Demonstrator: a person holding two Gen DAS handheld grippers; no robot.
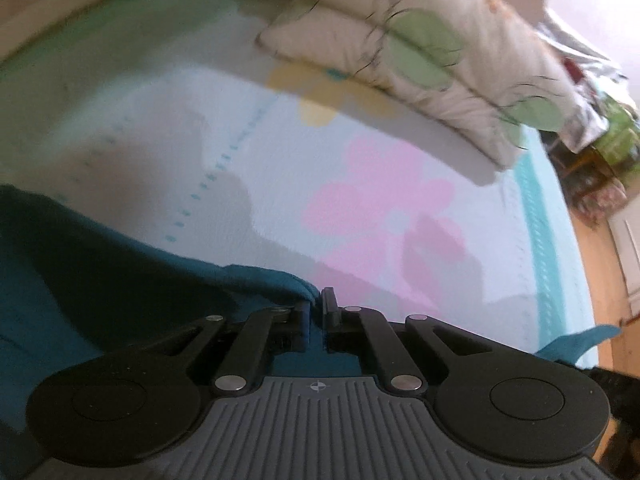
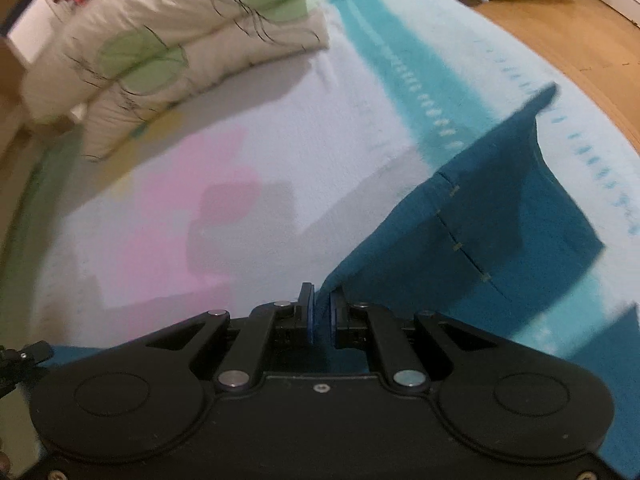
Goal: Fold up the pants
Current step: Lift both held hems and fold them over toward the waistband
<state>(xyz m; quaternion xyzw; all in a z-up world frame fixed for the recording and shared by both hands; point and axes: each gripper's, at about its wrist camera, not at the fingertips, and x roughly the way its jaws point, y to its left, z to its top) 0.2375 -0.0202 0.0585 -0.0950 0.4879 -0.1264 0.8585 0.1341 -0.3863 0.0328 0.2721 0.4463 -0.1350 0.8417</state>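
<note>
Teal pants on the bed, part lifted — cloth runs up off the bedspread into both tools. In the right wrist view the fabric rises from the far right as a slanted sheet and narrows to a corner caught between the blue pads; a stitched seam with small pale tacks crosses it. Right gripper is clamped on that corner, jaws nearly together with cloth between.

Left wrist view: the pants spread away to the left and the bunched edge ends right at the fingertips. Left gripper has its jaws drawn in on that edge; a narrow gap shows between the tips, but cloth sits in it, so I read it as gripping. A small teal flap also pokes in at the far right edge of this view, near the bed's side.

Key relation — garment hangs leftward from the left tool and rightward from the right tool, so the two hold opposite ends of one edge, the body of the pants trailing below and outward. Neither hand is clearer nearer; both already have it. Likely step: carrying this edge over to make a fold.

Beyond: stacked pillows with green leaf print at the far side, wooden floor past the bed.
</note>
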